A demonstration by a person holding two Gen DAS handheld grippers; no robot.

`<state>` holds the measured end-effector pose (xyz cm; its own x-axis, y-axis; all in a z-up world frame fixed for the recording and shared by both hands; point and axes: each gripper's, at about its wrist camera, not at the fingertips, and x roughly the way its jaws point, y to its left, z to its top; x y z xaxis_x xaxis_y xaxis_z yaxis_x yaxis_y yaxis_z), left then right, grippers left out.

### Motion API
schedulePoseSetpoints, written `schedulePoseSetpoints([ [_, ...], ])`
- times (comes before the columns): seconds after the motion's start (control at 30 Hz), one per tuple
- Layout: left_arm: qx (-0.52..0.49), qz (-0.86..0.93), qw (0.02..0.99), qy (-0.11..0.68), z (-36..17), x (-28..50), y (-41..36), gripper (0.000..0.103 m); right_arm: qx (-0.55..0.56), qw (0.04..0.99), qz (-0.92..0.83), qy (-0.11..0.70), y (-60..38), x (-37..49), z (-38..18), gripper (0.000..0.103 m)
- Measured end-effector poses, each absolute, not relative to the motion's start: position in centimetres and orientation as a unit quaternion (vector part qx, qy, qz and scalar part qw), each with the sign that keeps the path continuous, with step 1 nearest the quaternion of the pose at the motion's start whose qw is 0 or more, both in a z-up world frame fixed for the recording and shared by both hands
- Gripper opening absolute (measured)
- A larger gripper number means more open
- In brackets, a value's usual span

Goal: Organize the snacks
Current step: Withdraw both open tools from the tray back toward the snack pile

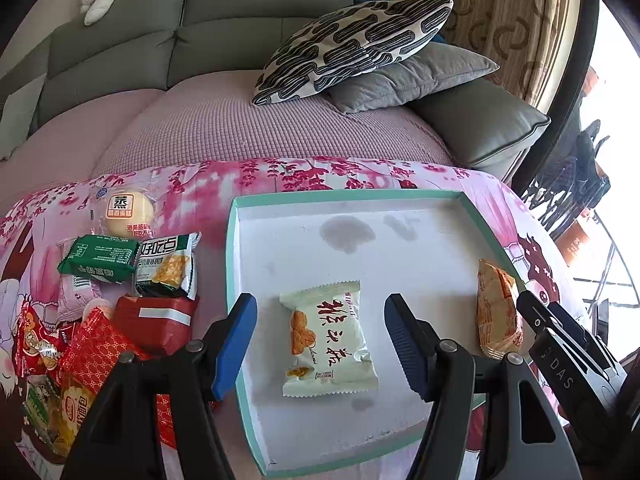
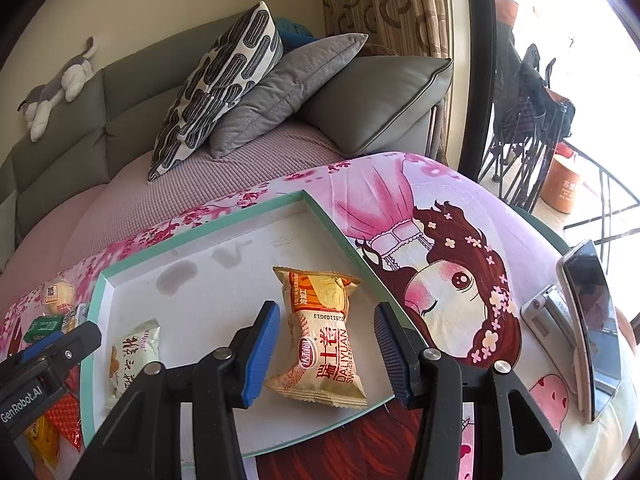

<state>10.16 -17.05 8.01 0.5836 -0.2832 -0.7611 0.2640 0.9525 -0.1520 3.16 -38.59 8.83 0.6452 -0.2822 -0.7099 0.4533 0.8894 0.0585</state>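
Observation:
A shallow white tray with a mint-green rim (image 1: 256, 432) (image 2: 96, 300) lies on the pink cloth. In it lie a cream packet with red characters (image 1: 328, 340) (image 2: 134, 354) and an orange-and-cream Swiss-roll packet (image 1: 498, 316) (image 2: 318, 340). My left gripper (image 1: 320, 344) is open, its blue fingers on either side of the cream packet, not touching it. My right gripper (image 2: 326, 350) is open, its fingers on either side of the Swiss-roll packet. A pile of loose snack packets (image 1: 100, 312) lies left of the tray, with a round yellow cake packet (image 1: 126, 214) behind it.
A phone on a stand (image 2: 592, 320) stands on the cloth at the right. A sofa with a patterned pillow (image 1: 352, 48) and a grey pillow (image 1: 412, 76) is behind the table. The other gripper's body shows at the right edge (image 1: 568, 352) and at the left edge (image 2: 44, 368).

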Motion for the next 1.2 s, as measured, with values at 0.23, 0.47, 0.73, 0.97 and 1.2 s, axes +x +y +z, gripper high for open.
schedulePoseSetpoints([
  [0.23,-0.013,-0.109,0.897,0.428,6.9,10.8,-16.0,0.099,0.119,0.899,-0.196,0.372,-38.6,3.3,8.2,0.103],
  [0.47,-0.005,-0.07,0.899,0.432,6.1,11.3,-15.0,0.102,0.107,0.896,-0.205,0.378,-38.4,3.5,7.9,0.103],
  [0.73,0.015,-0.083,0.893,0.443,6.3,10.6,-14.9,0.102,0.075,0.895,-0.201,0.391,-37.3,4.0,7.5,0.103],
  [0.97,0.043,-0.064,0.892,0.446,6.9,9.9,-13.6,0.102,0.068,0.902,-0.178,0.386,-35.2,4.2,8.1,0.103],
  [1.2,0.034,-0.008,0.895,0.444,7.6,9.3,-8.6,0.102,0.047,0.915,-0.104,0.386,-29.8,5.1,8.4,0.103],
])
